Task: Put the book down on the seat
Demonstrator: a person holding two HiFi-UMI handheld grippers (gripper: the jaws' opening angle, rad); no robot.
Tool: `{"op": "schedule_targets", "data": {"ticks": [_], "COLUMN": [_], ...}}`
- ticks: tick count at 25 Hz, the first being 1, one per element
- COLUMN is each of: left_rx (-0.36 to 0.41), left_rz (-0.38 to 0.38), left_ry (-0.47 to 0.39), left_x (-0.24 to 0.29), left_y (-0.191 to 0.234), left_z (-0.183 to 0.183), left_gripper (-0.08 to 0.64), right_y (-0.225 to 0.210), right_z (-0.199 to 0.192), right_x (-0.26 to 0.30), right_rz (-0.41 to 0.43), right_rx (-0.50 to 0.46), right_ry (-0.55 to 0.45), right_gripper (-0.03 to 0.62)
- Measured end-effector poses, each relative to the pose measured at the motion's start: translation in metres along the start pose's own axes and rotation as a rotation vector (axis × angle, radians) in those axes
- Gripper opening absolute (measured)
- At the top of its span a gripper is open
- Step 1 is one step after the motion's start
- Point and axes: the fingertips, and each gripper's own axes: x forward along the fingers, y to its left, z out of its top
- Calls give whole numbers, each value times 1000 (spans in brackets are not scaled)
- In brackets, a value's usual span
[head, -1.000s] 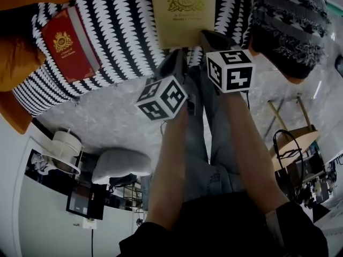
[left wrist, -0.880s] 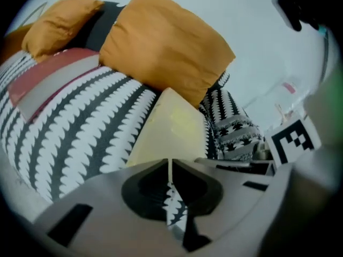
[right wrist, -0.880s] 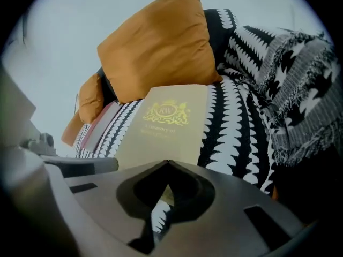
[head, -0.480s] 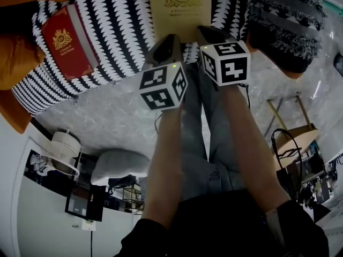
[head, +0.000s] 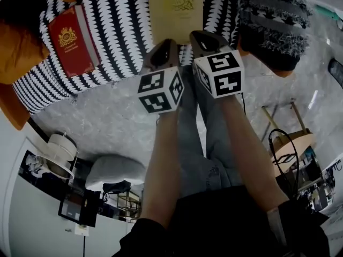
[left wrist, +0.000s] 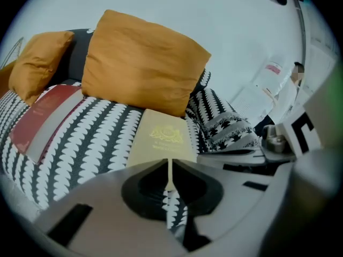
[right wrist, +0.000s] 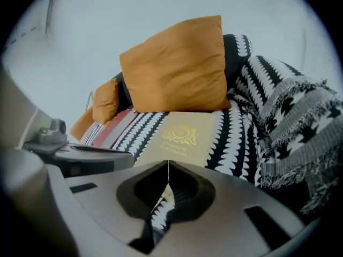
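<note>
As the tan hardcover book with the gold crest (head: 175, 12) lies flat on the black-and-white patterned sofa seat (head: 118, 31), just in front of the orange cushion (left wrist: 139, 63), I judge the putting-down step done. My left tool (left wrist: 169, 167) is all but clenched, with a hairline gap and nothing in it. My right tool (right wrist: 168, 167) is clenched tight, also empty. Both hang near the book's front edge. A red hardcover book (head: 69, 42) lies well apart to the left. The next move, I reckon, calls only for drawing both tools clear without nudging the cover.
</note>
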Motion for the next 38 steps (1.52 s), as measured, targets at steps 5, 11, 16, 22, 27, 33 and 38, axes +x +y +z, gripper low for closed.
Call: {"op": "schedule_targets", "data": {"ticks": [5,11,16,22,27,33,38], "left_rx": [-9,-4,14,22,32,40,65], "left_rz": [24,18,12,16,18,21,26], "left_ry": [-41,-110,-153,-262,-319,-423,-501], "left_x": [-23,-57,-94,-129,-163,-197,-223], "left_y": [-11,-38,-60,-85,-107,-134,-148], "left_z": [16,49,81,131,161,203,243], "left_gripper": [32,32,32,32,32,32,32], "right_y": [9,14,24,37,43,48,62], "right_z": [19,46,89,144,177,221,255], "right_x": [-33,-75,-113,-158,-201,-246,-272], "right_rz": [11,14,20,55,68,75,114], "right_rx": [-32,-76,-108,-138,-111,-156,-148], "right_ry": [-35,-71,-122,-235,-315,-413,-493], "right_gripper": [11,11,11,11,12,11,12]}}
